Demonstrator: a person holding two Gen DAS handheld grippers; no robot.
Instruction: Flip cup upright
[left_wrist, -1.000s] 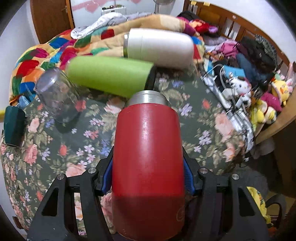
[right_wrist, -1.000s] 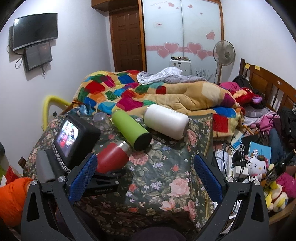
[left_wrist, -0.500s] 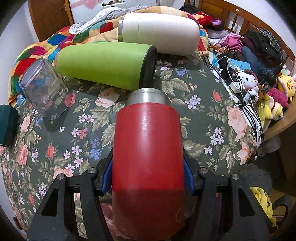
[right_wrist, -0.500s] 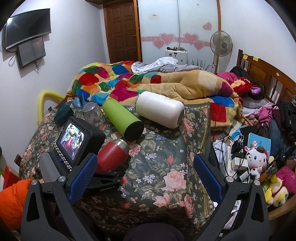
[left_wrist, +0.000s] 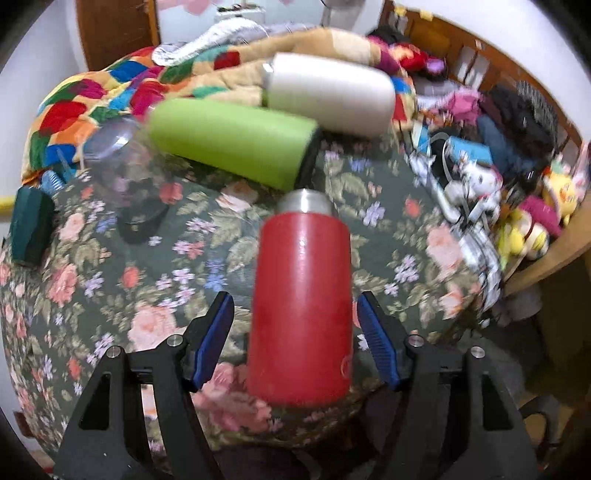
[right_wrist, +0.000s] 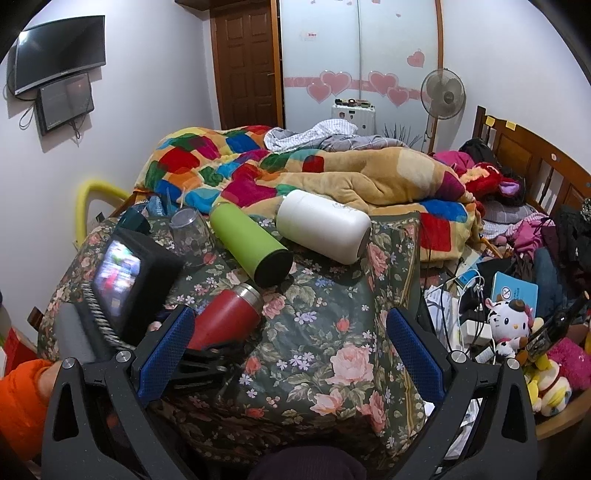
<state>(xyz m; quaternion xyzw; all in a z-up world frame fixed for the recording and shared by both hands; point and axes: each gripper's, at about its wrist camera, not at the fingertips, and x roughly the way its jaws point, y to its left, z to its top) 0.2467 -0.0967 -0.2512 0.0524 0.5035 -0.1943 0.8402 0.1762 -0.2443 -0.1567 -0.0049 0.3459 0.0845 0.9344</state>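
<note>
A red cup (left_wrist: 301, 302) with a steel rim lies on its side on the floral cloth, rim pointing away from me. My left gripper (left_wrist: 295, 334) is open, its blue pads (left_wrist: 214, 338) standing clear on either side of the cup's body. The cup also shows in the right wrist view (right_wrist: 227, 319), beside the left gripper's camera. My right gripper (right_wrist: 290, 352) is open and empty, hanging above the cloth's near right part.
A green bottle (left_wrist: 232, 146), a white bottle (left_wrist: 328, 94), a clear glass (left_wrist: 122, 162) and a dark green cup (left_wrist: 29, 225) lie on the floral cloth (right_wrist: 332, 332) beyond. A quilt is behind; cables and toys (right_wrist: 506, 328) are at the right.
My left gripper has opened and let go of the red cup, which now lies on the cloth. The gripper has drawn back a little. The right gripper stays open.
</note>
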